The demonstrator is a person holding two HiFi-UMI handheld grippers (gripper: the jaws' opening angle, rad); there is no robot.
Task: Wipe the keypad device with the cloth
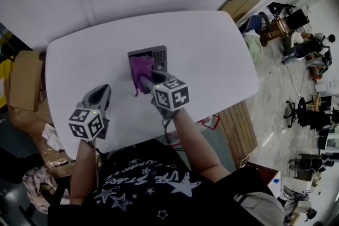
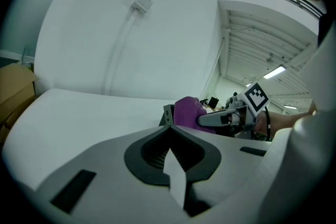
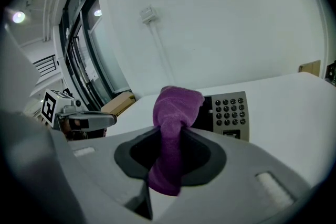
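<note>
Nearest the person, the left gripper (image 1: 103, 90) was held low over the near part of the table (image 1: 212, 61), its jaws brought together on nothing. Just beyond and to its right, the right gripper (image 1: 146, 82) was clamped on the purple cloth (image 1: 140, 67), whose bunched end was set against the left part of the keypad (image 1: 158, 53). The keypad was placed near the table's middle, its buttons left uncovered at the right.

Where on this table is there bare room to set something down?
Bare: the table right of the keypad, the strip behind it, and the far-left corner. Crowded: centre-front, where the right gripper holds the cloth over the keypad, left gripper beside it.
</note>
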